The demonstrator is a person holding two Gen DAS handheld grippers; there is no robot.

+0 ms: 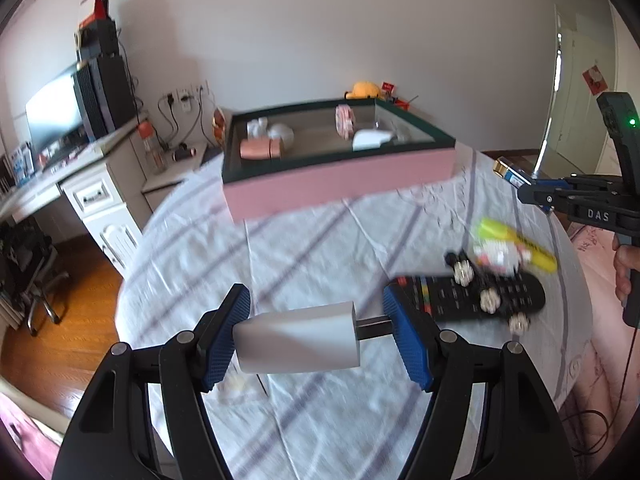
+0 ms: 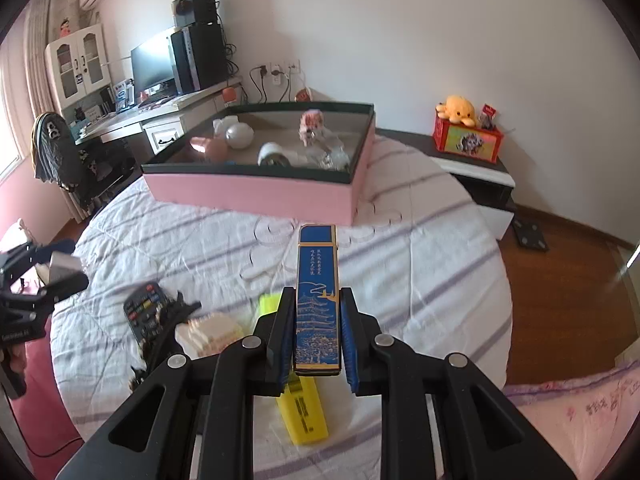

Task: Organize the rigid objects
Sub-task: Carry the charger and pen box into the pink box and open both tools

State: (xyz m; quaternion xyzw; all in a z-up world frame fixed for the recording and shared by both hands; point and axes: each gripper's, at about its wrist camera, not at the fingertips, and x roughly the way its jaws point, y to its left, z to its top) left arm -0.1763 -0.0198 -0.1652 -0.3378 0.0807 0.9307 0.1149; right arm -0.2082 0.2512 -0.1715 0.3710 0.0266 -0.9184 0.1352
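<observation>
My left gripper [image 1: 316,336] is shut on a white plug adapter [image 1: 296,338], its metal prongs [image 1: 374,326] against the right pad, held above the bed. My right gripper [image 2: 314,332] is shut on a slim blue-and-gold lighter [image 2: 318,292] that points forward. The same lighter [image 1: 510,170] shows in the right gripper [image 1: 528,190] at the right of the left wrist view. On the bedspread lie a black remote [image 1: 472,294], a yellow highlighter [image 1: 520,242] and a small block-built toy [image 1: 496,258]. The pink box [image 1: 340,176] with a dark rim holds several items.
The white striped bedspread [image 2: 400,240] covers a round bed. A desk with a monitor [image 2: 152,64] and computer tower stands far left, a chair [image 2: 60,152] beside it. A low cabinet with a red box and plush toy [image 2: 458,110] sits right of the box. Wooden floor surrounds the bed.
</observation>
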